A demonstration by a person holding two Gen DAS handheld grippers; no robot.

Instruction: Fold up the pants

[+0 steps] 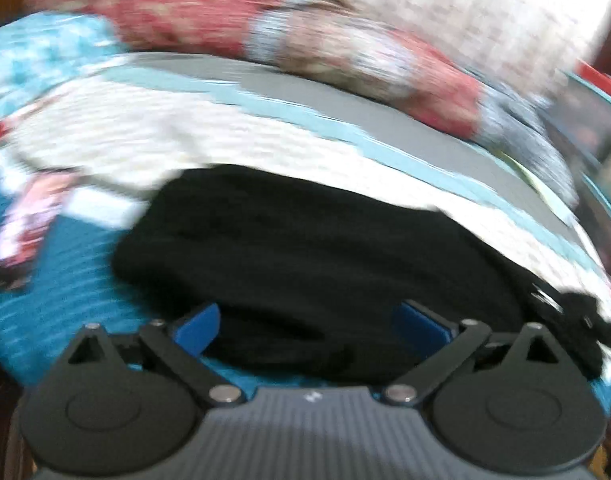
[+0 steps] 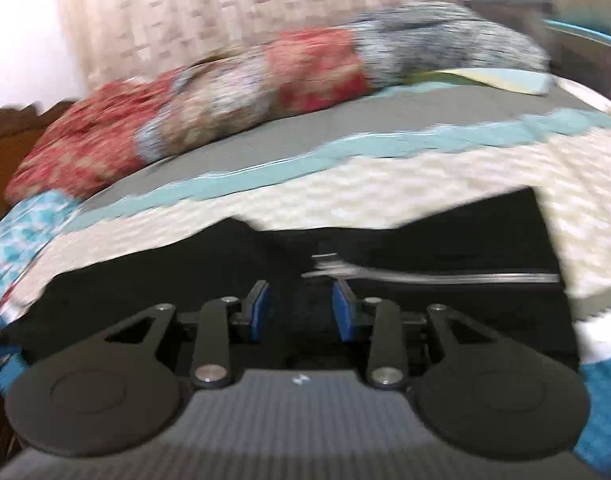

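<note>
Left gripper (image 1: 305, 326) spread wide over black pants (image 1: 305, 248) on bed (image 1: 185, 136). Right gripper (image 2: 301, 308) jaws partly apart above pants (image 2: 185, 276), holding nothing visible.

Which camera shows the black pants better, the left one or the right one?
The left wrist view: the black pants show as one bundle on the bed, with the left gripper open over them. The right wrist view shows only a flat stretch cut off behind the right gripper.
</note>
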